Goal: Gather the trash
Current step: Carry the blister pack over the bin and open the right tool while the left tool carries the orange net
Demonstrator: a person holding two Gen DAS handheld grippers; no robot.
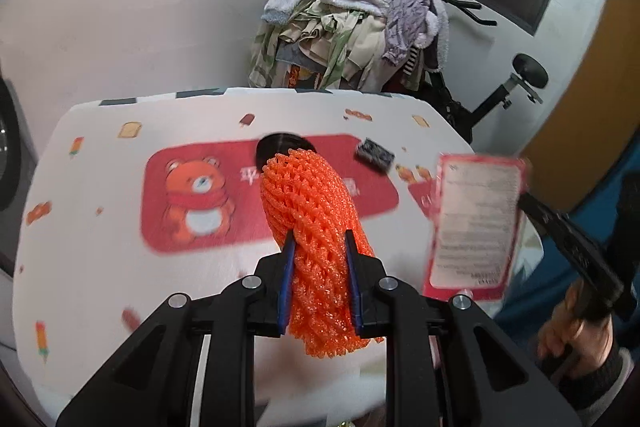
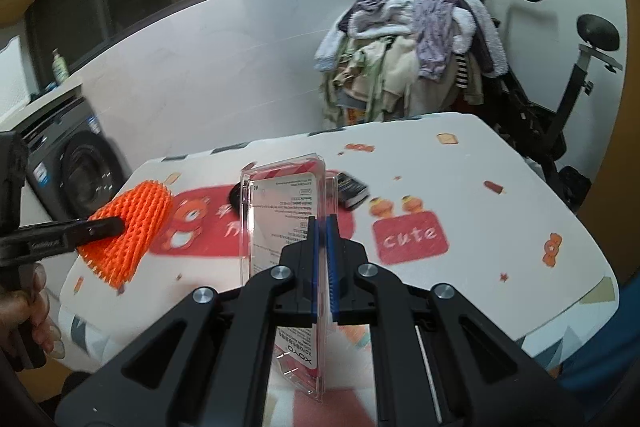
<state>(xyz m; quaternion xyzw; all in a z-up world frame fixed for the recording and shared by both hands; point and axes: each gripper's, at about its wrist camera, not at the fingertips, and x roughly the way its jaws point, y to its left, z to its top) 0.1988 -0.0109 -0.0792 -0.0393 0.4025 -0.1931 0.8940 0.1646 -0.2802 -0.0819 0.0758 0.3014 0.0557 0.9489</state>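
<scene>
Plainly both pieces of trash are off the table (image 1: 100, 267) and in the tongs, each carried above its printed cloth. The left gripper (image 1: 320, 279) is clamped on the orange foam net (image 1: 312, 211), its blue pads pinching the lower half so that the mesh squeezes thin between them while the free end stands up beyond the fingertips; a soft, springy sleeve like this probably needs a firm squeeze to stay put. The right gripper (image 2: 322, 259) is closed on the clear plastic package (image 2: 280, 227), with the pads nipping one long edge. Held by its thin side, the rigid case stands upright and edge-on to the camera, its printed label facing the left of the table, which seems a sensible hold for a flat, slippery box that offers little else to bite.

On the table remain a small dark packet (image 2: 352, 193), lying just past the red bear mat (image 1: 192, 203), and a dark round object (image 1: 280, 143) at the mat's far edge, partly hidden behind the net. No bin shows in either view, so where the two loads are bound cannot be told. Beyond the table's far edge stands a heap of clothes (image 1: 352, 27).
</scene>
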